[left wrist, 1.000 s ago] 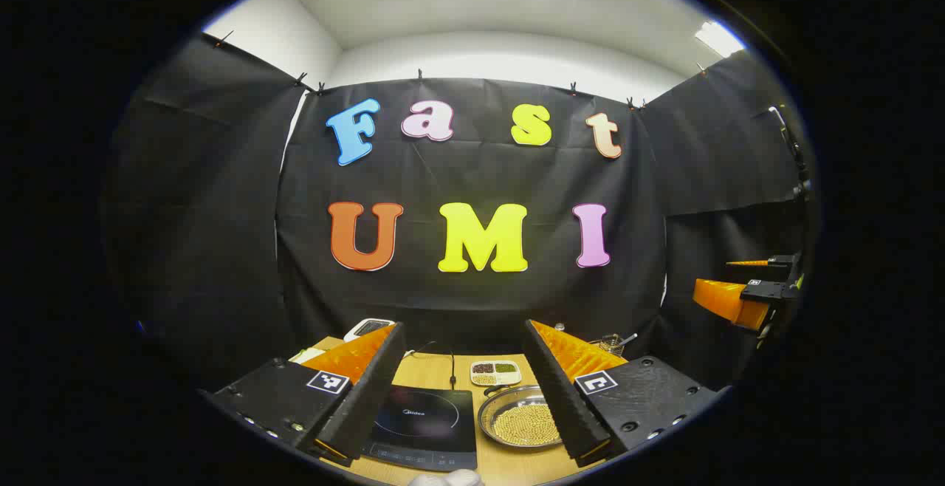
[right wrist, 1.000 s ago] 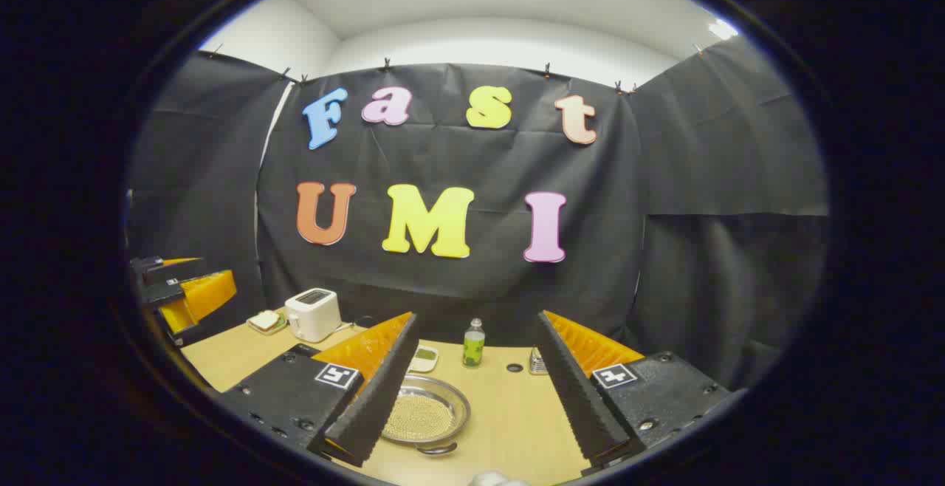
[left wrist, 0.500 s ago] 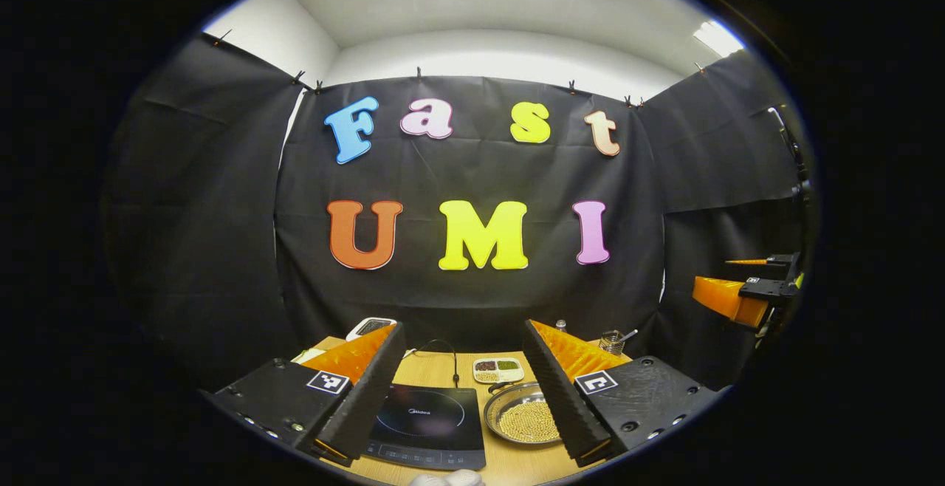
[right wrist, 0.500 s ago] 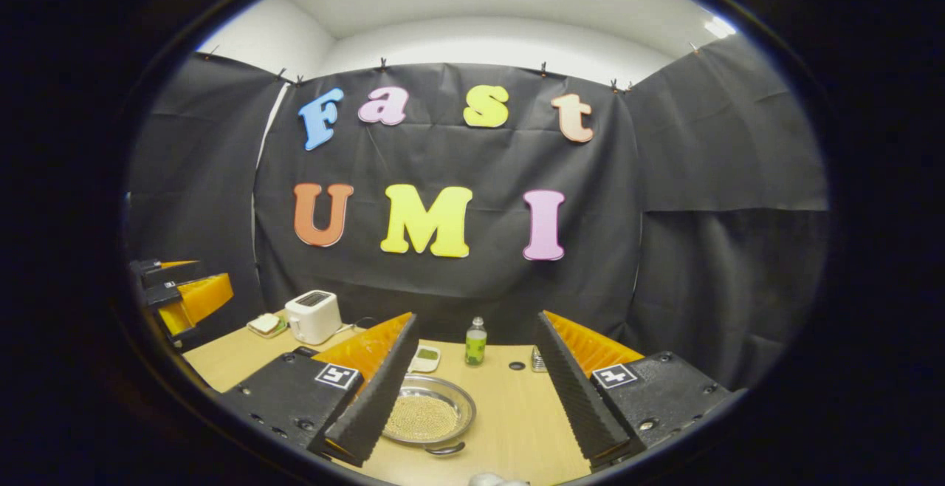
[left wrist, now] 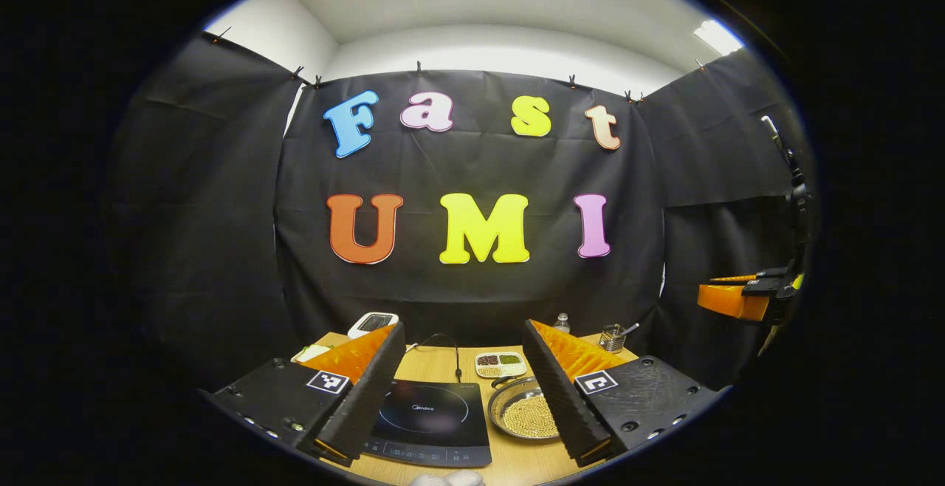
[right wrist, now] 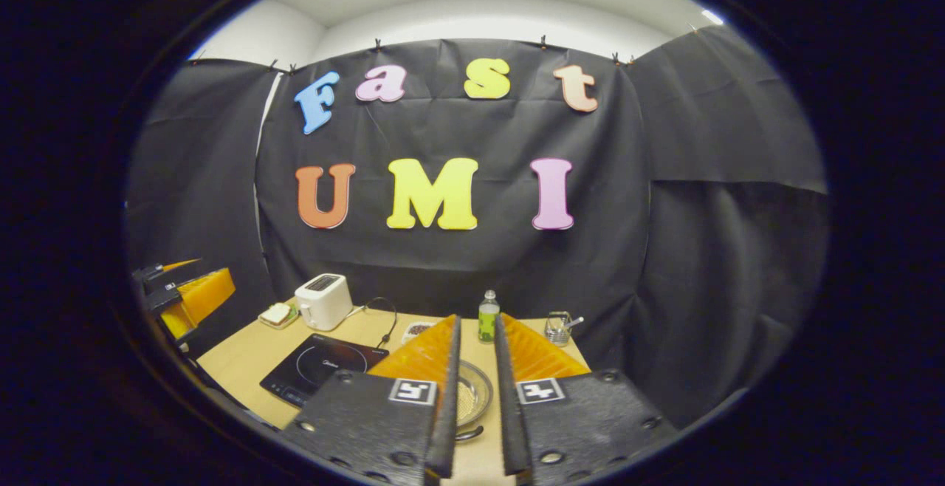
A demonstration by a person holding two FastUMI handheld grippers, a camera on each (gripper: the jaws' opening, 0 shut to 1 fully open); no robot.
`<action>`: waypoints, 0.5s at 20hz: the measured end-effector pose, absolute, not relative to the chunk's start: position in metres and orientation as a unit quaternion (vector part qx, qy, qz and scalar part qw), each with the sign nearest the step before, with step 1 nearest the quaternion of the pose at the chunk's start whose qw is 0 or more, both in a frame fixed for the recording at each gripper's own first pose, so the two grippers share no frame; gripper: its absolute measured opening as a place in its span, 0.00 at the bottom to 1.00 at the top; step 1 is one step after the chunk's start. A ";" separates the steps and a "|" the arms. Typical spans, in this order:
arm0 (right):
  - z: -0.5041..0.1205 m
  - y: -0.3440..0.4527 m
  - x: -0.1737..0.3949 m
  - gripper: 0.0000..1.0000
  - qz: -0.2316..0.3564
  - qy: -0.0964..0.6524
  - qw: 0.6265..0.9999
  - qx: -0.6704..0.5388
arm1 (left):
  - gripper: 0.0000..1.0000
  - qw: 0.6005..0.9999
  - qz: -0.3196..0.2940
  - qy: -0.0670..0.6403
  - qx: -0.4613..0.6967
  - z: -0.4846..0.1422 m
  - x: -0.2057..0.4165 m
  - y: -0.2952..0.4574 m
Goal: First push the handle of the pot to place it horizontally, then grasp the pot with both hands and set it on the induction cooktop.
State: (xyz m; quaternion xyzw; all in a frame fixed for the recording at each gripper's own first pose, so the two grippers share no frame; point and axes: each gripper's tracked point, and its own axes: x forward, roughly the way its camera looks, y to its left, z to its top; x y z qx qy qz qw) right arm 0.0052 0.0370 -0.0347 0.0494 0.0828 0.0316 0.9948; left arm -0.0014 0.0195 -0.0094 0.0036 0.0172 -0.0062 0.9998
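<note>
Right jaws have closed to a narrow gap, ready to push.
Our right gripper [right wrist: 476, 397] points at the pot [right wrist: 472, 397] on the bench [right wrist: 236, 353] beside the cooktop [right wrist: 321, 364]; left gripper [left wrist: 458, 397] stays open.

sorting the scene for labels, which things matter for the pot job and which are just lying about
For the job: round steel pot of yellow beans; flat black induction cooktop.

Lying about: white toaster; green plastic bottle; white divided dish of beans; wire cup.
</note>
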 end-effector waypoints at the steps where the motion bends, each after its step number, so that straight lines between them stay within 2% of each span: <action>1: -0.043 0.049 0.004 0.00 0.063 0.099 0.991 0.065 | 0.95 1.000 -0.004 0.017 0.004 -0.011 -0.002 0.020; 3: -0.062 0.060 0.004 0.04 0.091 0.130 0.984 0.080 | 0.95 1.000 0.000 0.020 0.004 -0.013 -0.003 0.019; 10: -0.149 0.081 0.010 0.04 0.123 0.216 0.968 0.041 | 0.95 0.999 0.022 0.026 -0.003 -0.020 -0.009 0.024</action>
